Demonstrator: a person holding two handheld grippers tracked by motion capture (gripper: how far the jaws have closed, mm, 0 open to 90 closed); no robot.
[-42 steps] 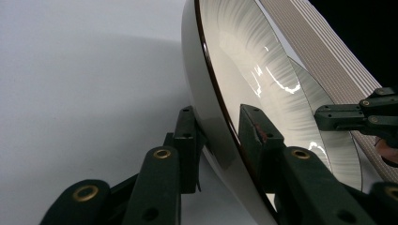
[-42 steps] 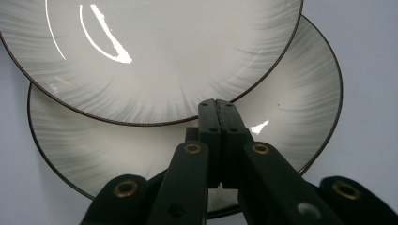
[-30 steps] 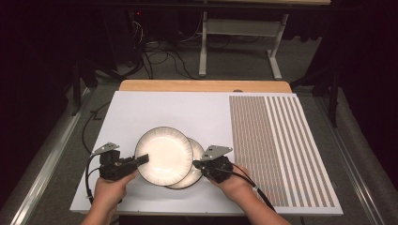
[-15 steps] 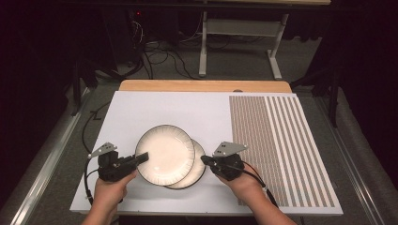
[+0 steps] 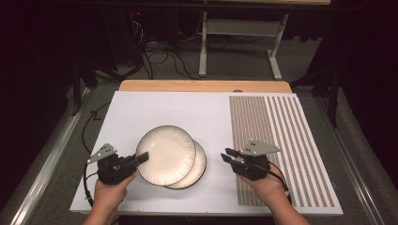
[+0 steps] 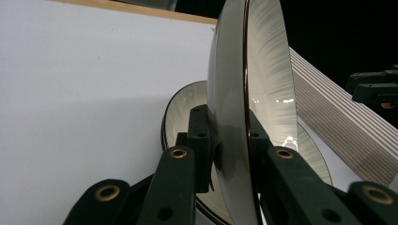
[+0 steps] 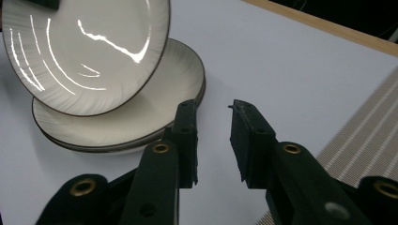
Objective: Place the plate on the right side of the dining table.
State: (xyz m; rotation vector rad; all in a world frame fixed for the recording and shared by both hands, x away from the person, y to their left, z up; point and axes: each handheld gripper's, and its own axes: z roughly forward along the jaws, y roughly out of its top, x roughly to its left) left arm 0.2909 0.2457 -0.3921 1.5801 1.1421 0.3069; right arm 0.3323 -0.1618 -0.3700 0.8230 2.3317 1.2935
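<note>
item: upper plate (image 5: 165, 154), cream with a dark rim line, lifted by its near-left edge in my left gripper (image 5: 139, 159); both pads are pressed on the rim, one on each face. it hangs over the left part of the lower plate (image 5: 197, 169), which lies flat on the white board (image 5: 155, 110).

orientation: round, so no true long axis; in the left gripper view it stands nearly on edge (image 6: 246, 93). from above it looks only tilted, so i can't fix the angle.

my right gripper (image 5: 226, 156): jaws part open with nothing between them, off to the right of both plates near the striped mat (image 5: 281, 140); they have just been opening.

risks: one-sided pinch on a glazed rim, so the plate may pivot or slip onto the lower plate and chip. swinging it right could strike my free gripper.
</note>
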